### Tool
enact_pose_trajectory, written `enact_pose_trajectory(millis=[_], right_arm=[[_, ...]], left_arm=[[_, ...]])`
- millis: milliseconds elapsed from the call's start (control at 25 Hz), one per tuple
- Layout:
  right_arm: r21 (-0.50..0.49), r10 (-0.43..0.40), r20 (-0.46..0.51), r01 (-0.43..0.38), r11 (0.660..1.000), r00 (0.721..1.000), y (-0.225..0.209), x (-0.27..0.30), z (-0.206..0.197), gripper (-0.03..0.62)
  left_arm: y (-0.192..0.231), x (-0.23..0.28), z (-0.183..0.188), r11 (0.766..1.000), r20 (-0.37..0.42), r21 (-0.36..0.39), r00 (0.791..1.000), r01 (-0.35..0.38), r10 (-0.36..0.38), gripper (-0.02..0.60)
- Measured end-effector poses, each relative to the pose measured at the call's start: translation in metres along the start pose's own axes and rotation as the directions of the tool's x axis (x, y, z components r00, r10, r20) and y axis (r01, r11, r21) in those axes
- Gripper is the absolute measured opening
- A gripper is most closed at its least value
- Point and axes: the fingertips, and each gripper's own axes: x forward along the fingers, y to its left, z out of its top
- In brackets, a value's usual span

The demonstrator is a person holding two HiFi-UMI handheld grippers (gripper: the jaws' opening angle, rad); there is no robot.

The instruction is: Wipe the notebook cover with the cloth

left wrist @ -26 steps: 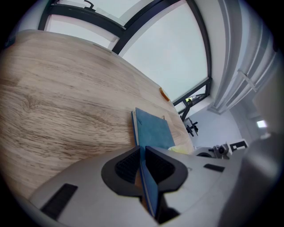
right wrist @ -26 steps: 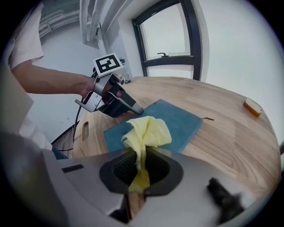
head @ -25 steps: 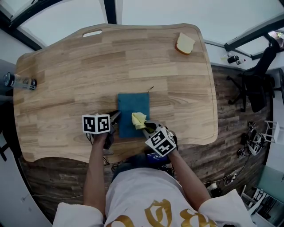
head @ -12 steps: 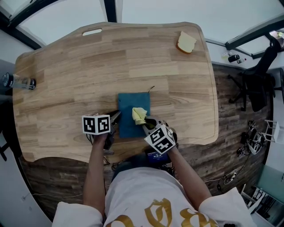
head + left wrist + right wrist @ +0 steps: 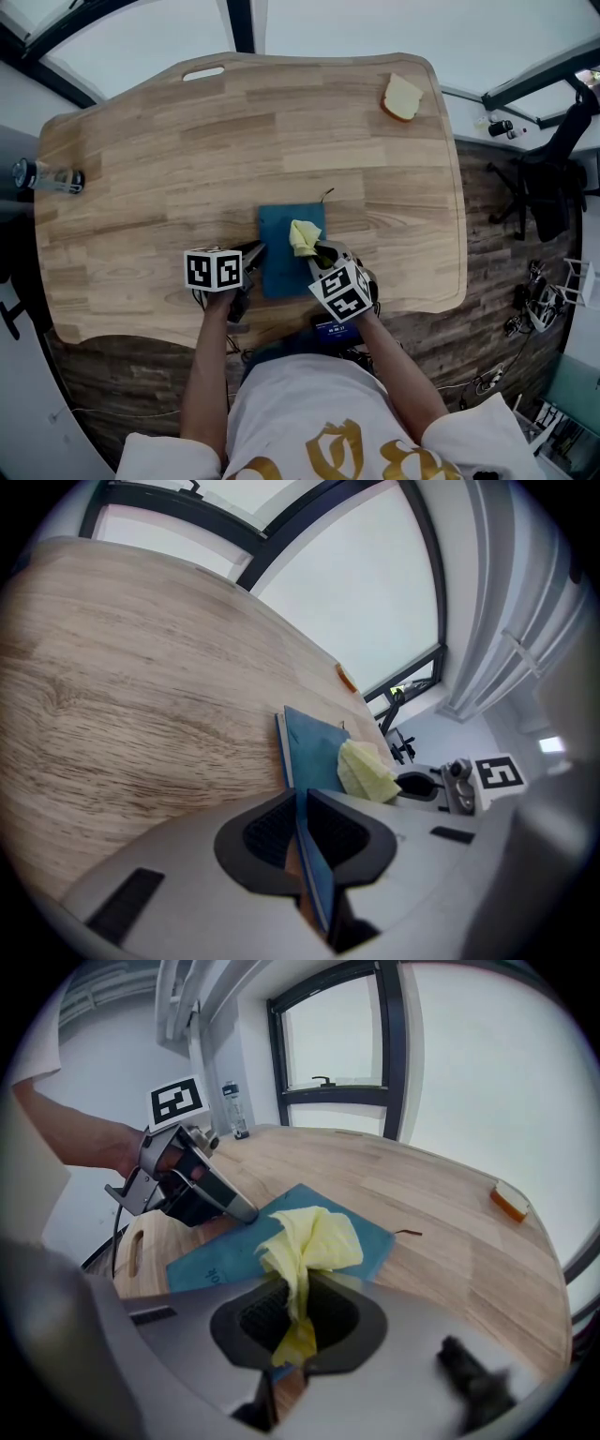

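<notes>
Notebook [image 5: 277, 234], blue-covered, lies flat on the wooden table [image 5: 169, 159], at the lower middle of the head view and close to the table's near edge. The left gripper [image 5: 302, 799] has its jaws clamped on the notebook's left edge, with the cover caught between the ribbed pads. The right gripper [image 5: 298, 1302] has its jaws closed on a yellow cloth [image 5: 314, 1232], whose bunched free end rests on the cover, toward the notebook's right side in the head view. The two grippers' tips sit near each other, one at each side of the notebook. A clear bottle [image 5: 47, 176] is at the table's left edge, and a pale block with an orange edge [image 5: 401, 97] lies at the upper right corner, well apart from the notebook.
</notes>
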Motion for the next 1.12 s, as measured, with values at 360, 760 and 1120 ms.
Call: enact_pose_trajectory(millis=[360, 760, 1120], right_arm=[[0.024, -0.036, 0.000, 0.036, 0.999, 0.999, -0.020, 0.009, 0.016, 0.040], [0.046, -0.081, 0.009, 0.081, 0.996, 0.997, -0.033, 0.012, 0.023, 0.040], [0.071, -0.144, 0.031, 0.142, 0.987, 0.989, -0.049, 0.014, 0.029, 0.040]], left_arm=[[0.002, 0.000, 0.001, 1.000, -0.011, -0.011, 1.000, 0.017, -0.018, 0.046], [0.001, 0.000, -0.001, 0.999, -0.023, -0.023, 0.999, 0.026, -0.026, 0.044], [0.004, 0.000, -0.003, 0.999, -0.030, -0.030, 0.999, 0.029, -0.030, 0.044]])
